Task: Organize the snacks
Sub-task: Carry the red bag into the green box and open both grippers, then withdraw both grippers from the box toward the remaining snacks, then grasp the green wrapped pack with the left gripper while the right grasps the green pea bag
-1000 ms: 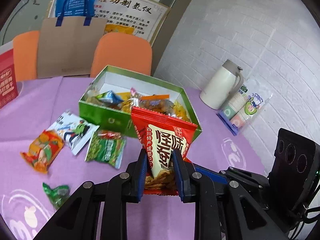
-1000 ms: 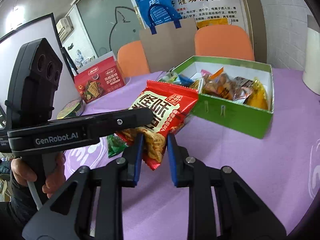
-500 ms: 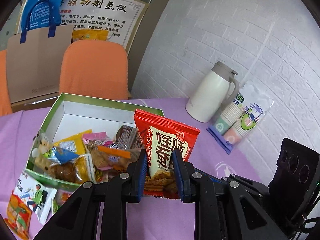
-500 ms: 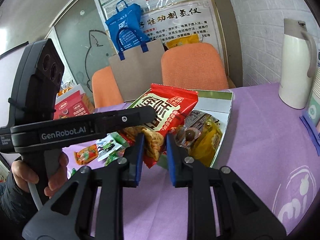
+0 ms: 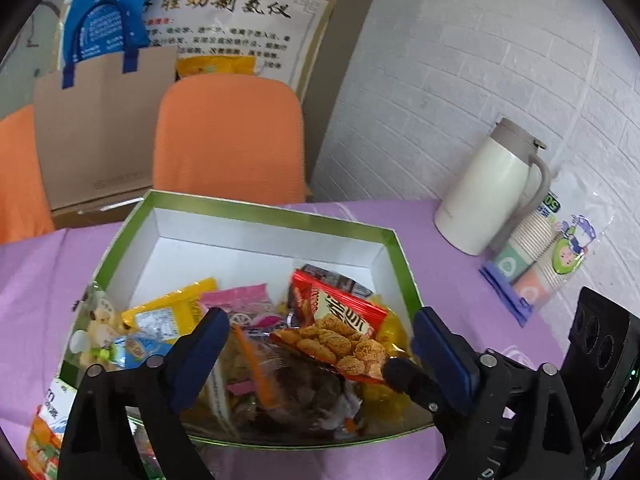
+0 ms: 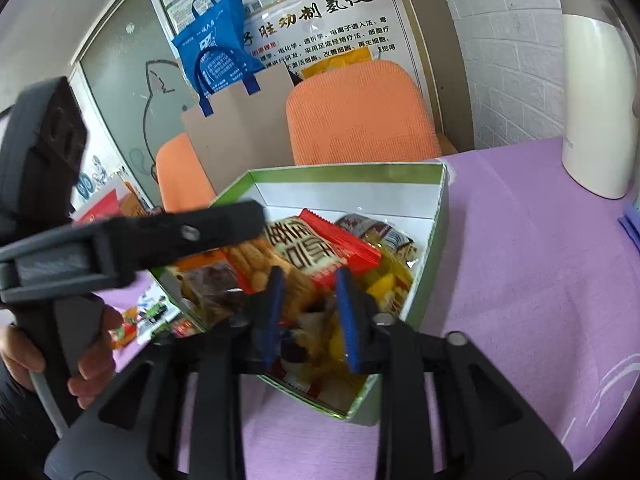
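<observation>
- Left gripper (image 5: 320, 344) spread wide over near half of green box (image 5: 404, 252), blue pads (image 5: 208, 344) well apart, nothing between them touching either pad.
- Right gripper (image 6: 310, 312) partly parted at near edge of same box, blue pads either side of lower end of red snack bag (image 6: 320, 248); contact with bag blurred, cannot tell if gripped or just released.
- Red snack bag (image 5: 340, 332) lying tilted on top of other packets, right side of box, printed face up, near end by right gripper tip.
- Box open, white inside, far half bare, near half piled with snacks: yellow packet (image 5: 168, 312), pink packet (image 5: 240, 300), dark wrapped packet (image 5: 340, 280) behind red bag, yellow candies at right wall.
- Box sitting on purple tablecloth (image 5: 440, 280).
- More packets on cloth outside box, near left, only partly in view (image 5: 44, 432).
- White thermos jug (image 5: 488, 196) far right on table, close to white brick wall; sleeve of paper cups (image 5: 536, 256) just beside it on right.
- Orange chair (image 5: 228, 136) behind box, brown paper bag with blue handles (image 5: 96, 120) left of it, blue bag (image 5: 108, 12) above.
- Poster with Chinese text (image 5: 224, 28) on far wall.
- Hand (image 6: 88, 356) on left gripper's handle visible in right wrist view, near left.
- Red carton (image 6: 100, 208) partly visible far left behind left gripper body.
</observation>
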